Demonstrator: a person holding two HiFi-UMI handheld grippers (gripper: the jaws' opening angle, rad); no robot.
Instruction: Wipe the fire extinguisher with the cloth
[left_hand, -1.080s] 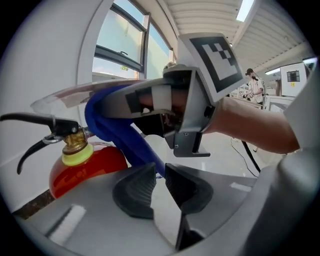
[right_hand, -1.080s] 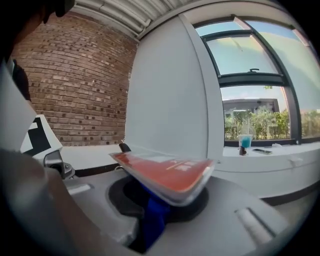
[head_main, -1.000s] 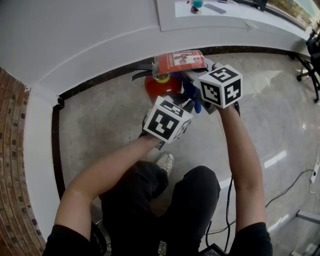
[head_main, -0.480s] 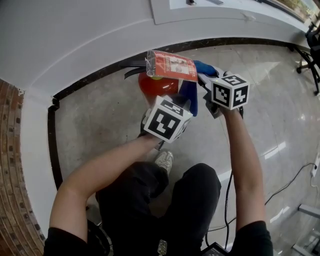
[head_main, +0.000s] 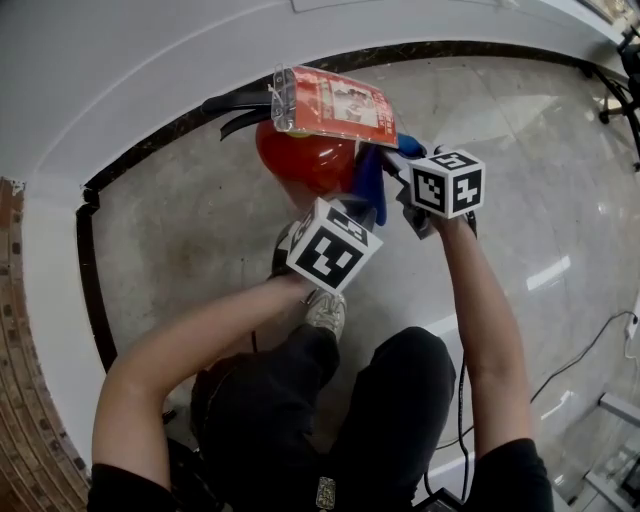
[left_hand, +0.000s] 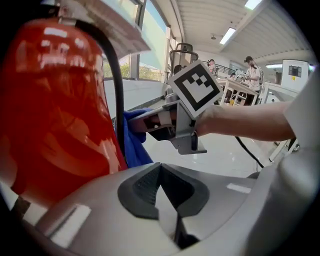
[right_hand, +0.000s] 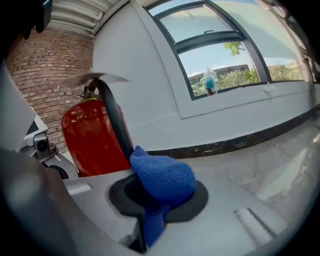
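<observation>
Pose: reaches both forearms (head_main: 200, 335) (head_main: 485, 300) forward and down toward one fire extinguisher (head_main: 300, 165) on the floor (head_main: 200, 230) by the wall (head_main: 120, 70). Holds left gripper (left_hand: 162, 190) closed, empty, beside it; pinches one blue cloth (right_hand: 162, 177) in right gripper (right_hand: 150, 210).

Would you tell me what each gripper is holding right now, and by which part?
The right gripper pinches the cloth by a bunched fold; the left gripper is shut and empty.
</observation>
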